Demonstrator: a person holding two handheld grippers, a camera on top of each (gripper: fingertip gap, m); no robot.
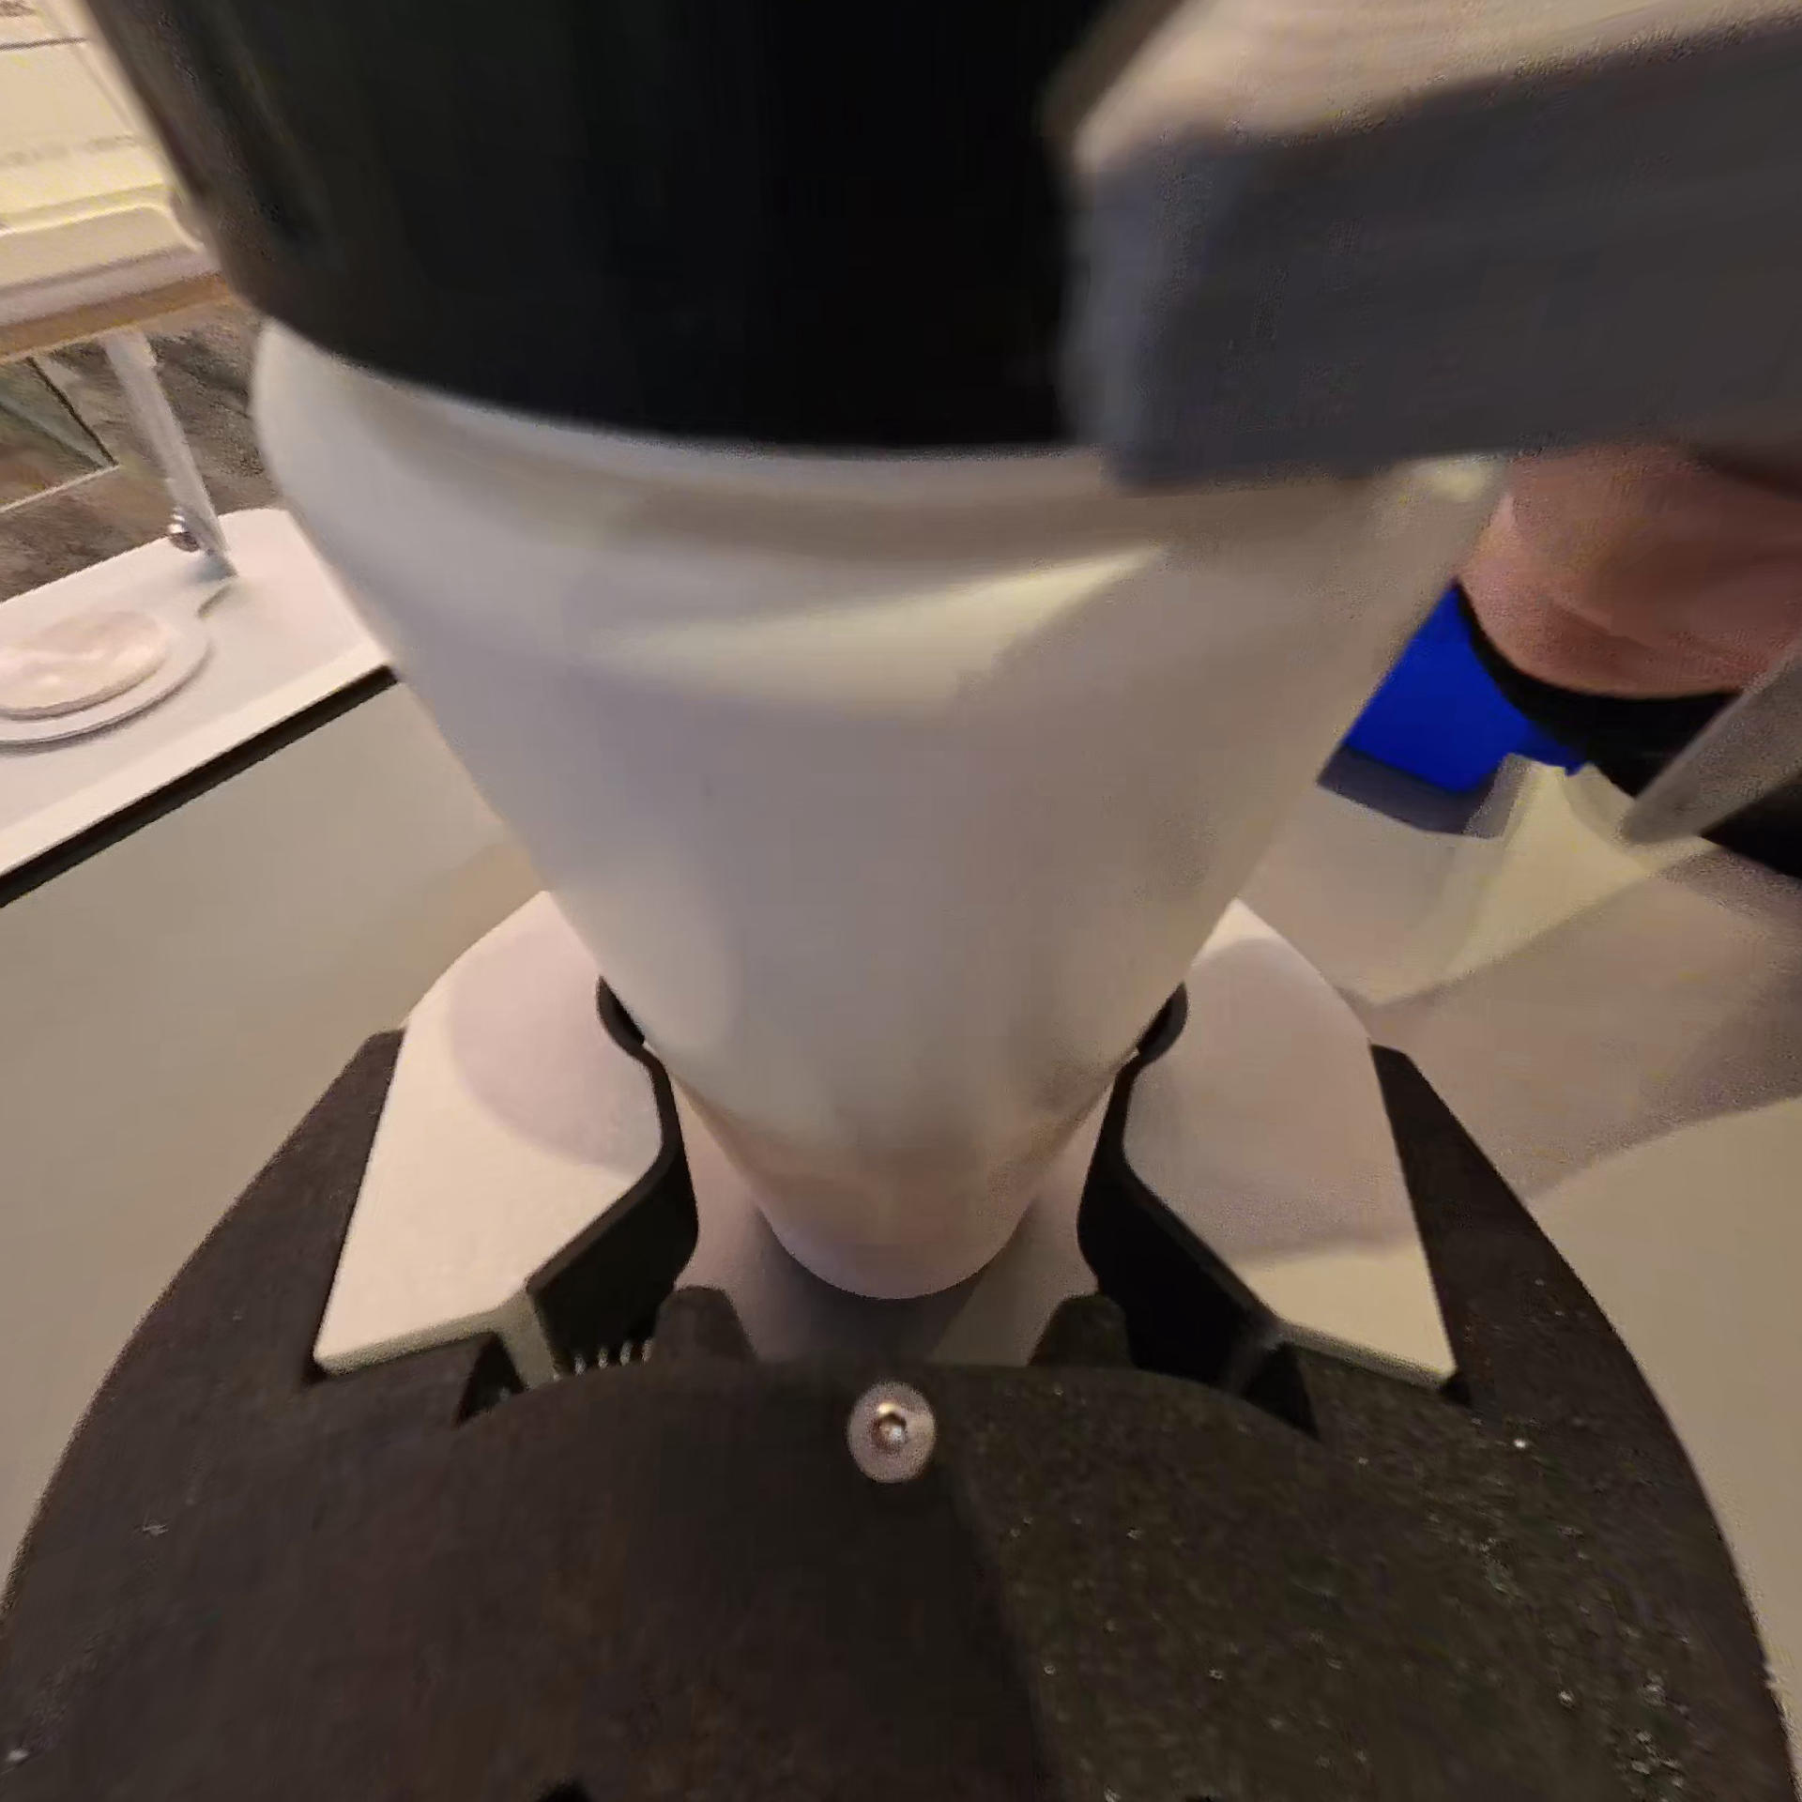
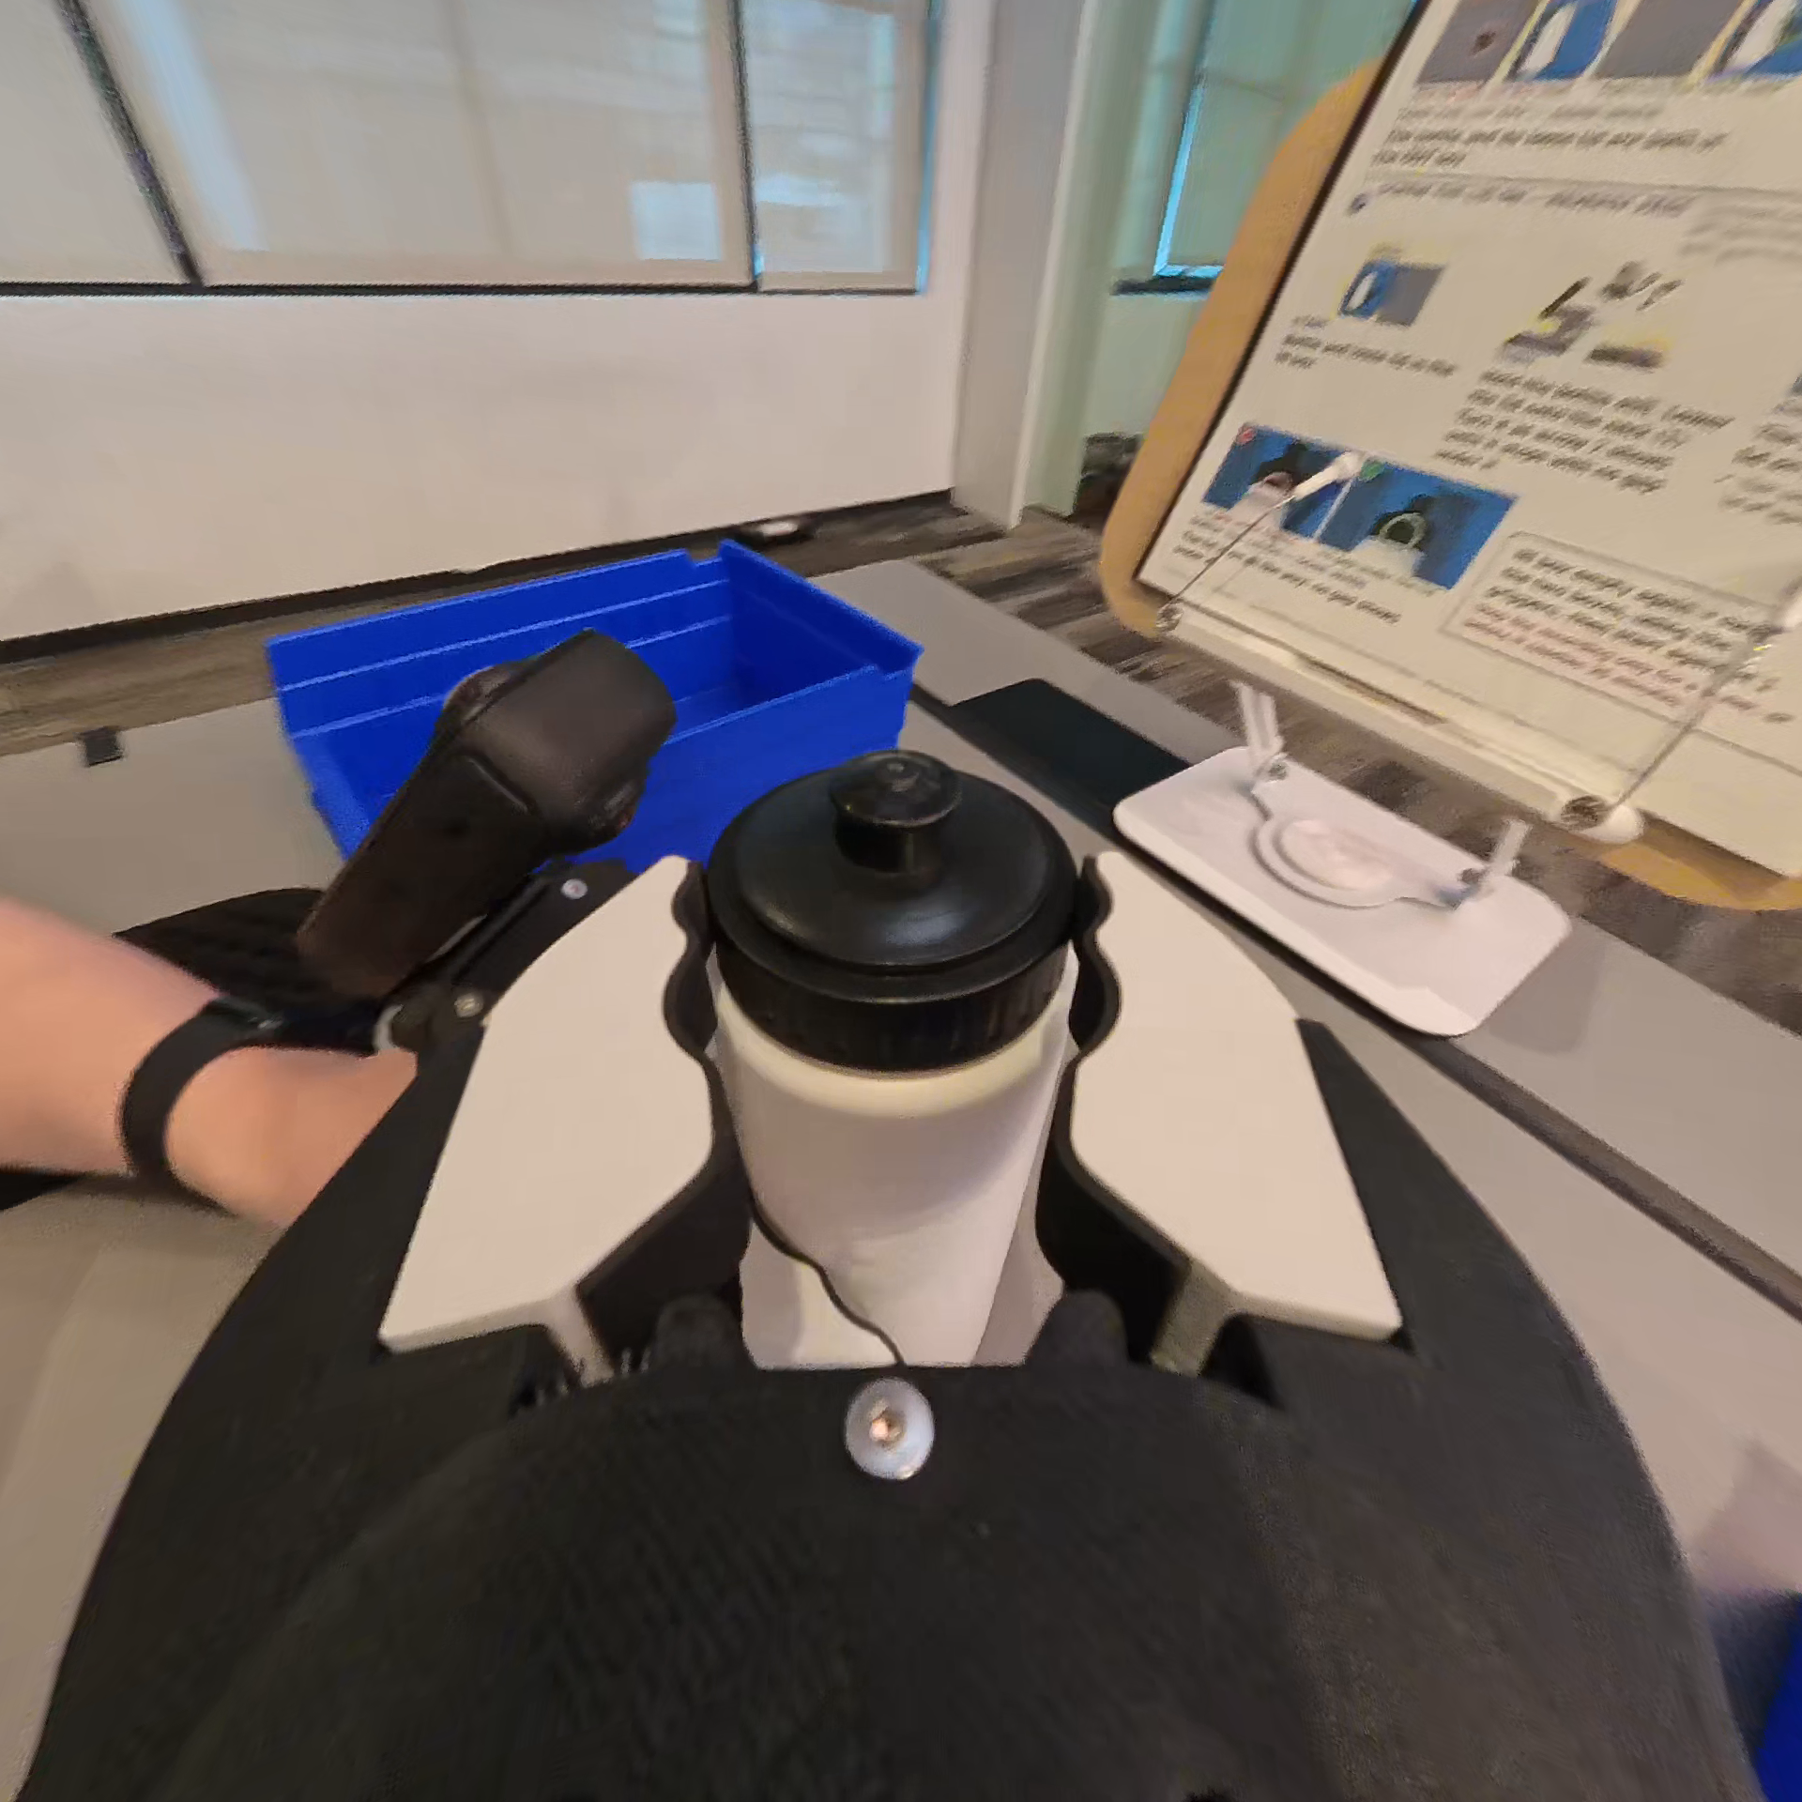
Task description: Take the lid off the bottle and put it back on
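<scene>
- Two tools hold one white bottle (image 2: pixel 878 1190) at once: the left tool (image 1: pixel 892 1121) pinches the lower white body, its dark pads pressed on either side, and the bottle rises upright away from its camera
- Up at the top, the right tool (image 2: pixel 889 960) has its fingers pressed against the ribbed black lid (image 2: pixel 882 926), one on each side; the lid sits on the bottle with its pull spout (image 2: pixel 892 795) pointing up
- Only the right wrist view shows the lid from above, with the white body running down between the fingers toward the camera
- Only that view also shows the left tool from outside: a black camera block (image 2: pixel 507 790) on its mount, and a bare hand (image 2: pixel 146 1073) with a black strap at the wrist holding it from the left
- From the left wrist view the bottle fills the frame, blurred, with a grey finger of the right tool (image 1: pixel 1414 263) crossing the lid's right edge and part of a hand (image 1: pixel 1638 575) behind it
- Behind the bottle a blue bin (image 2: pixel 605 702) stands on the pale grey table (image 2: pixel 1609 1092)
- To the right a white stand (image 2: pixel 1346 897) carries a tilted instruction sheet (image 2: pixel 1560 390) on a wooden board
- Farther back are a white wall, blinds over windows and a dark wood-pattern floor
</scene>
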